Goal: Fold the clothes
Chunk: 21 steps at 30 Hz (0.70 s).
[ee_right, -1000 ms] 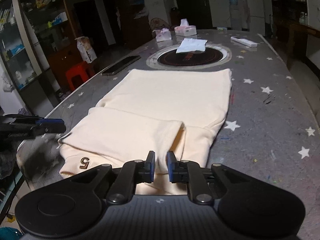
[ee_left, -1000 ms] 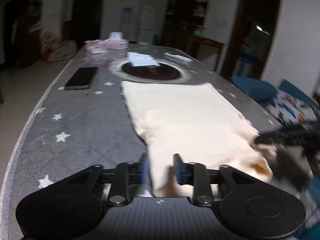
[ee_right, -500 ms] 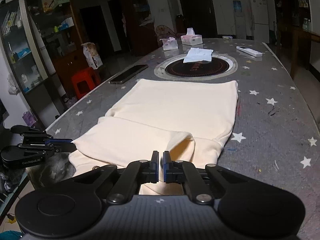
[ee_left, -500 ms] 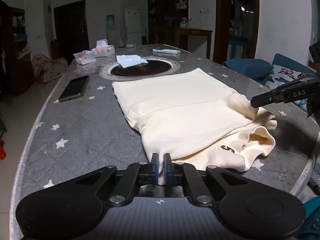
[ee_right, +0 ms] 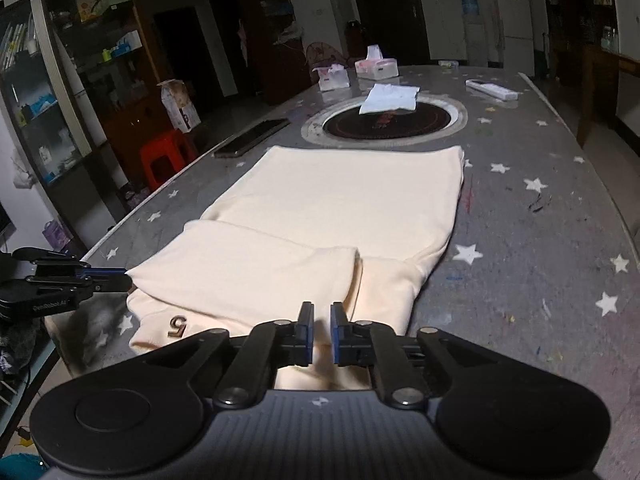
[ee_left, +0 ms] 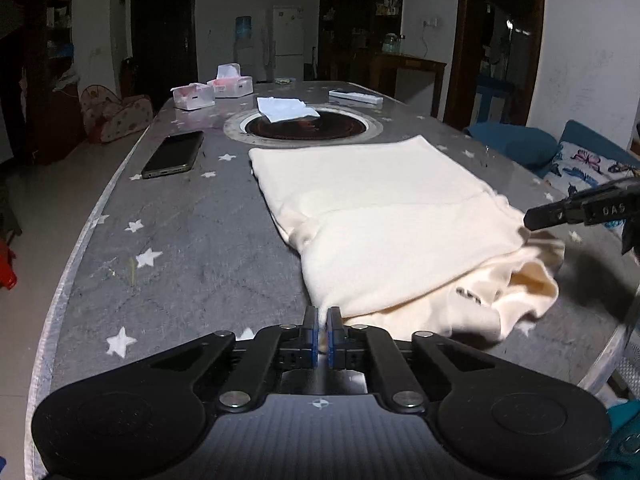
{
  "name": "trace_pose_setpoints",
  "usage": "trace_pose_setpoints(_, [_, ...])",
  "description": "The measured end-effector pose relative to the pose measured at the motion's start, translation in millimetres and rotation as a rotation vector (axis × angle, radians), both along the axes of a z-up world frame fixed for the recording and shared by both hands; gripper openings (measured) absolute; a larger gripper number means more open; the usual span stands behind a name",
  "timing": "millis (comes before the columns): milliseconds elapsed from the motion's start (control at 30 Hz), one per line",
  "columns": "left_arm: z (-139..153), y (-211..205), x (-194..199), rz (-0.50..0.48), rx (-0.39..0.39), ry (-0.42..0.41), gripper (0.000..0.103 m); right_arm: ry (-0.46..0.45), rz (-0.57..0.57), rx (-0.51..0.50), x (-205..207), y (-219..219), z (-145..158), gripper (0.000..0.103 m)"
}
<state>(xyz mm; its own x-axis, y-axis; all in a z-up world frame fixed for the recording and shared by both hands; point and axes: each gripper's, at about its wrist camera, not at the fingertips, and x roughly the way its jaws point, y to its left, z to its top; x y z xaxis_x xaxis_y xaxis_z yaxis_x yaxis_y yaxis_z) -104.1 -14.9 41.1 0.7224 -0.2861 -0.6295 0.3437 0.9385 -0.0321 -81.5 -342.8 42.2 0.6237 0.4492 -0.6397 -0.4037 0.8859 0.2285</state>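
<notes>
Since one second ago our left gripper [ee_left: 322, 314] has closed from wide apart onto the near corner of the cream garment [ee_left: 384, 216]; now its jaws open a little, cloth between them. Our right gripper [ee_right: 322, 322] pinches the near hem, its jaws also easing open slightly. We see the garment lying half folded on the star-printed table [ee_left: 192, 248]. We judge it soft, light and floppy; corners and hems are best to hold. We read "5" [ee_right: 178, 326] on it.
</notes>
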Motion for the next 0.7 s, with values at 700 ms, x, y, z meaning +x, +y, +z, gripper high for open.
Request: trace_pose_setpoints(700, [-4,-37,16,-0.124,-0.016,-0.016,0.031,0.021,0.030,-0.022,1,14,-8,0.006])
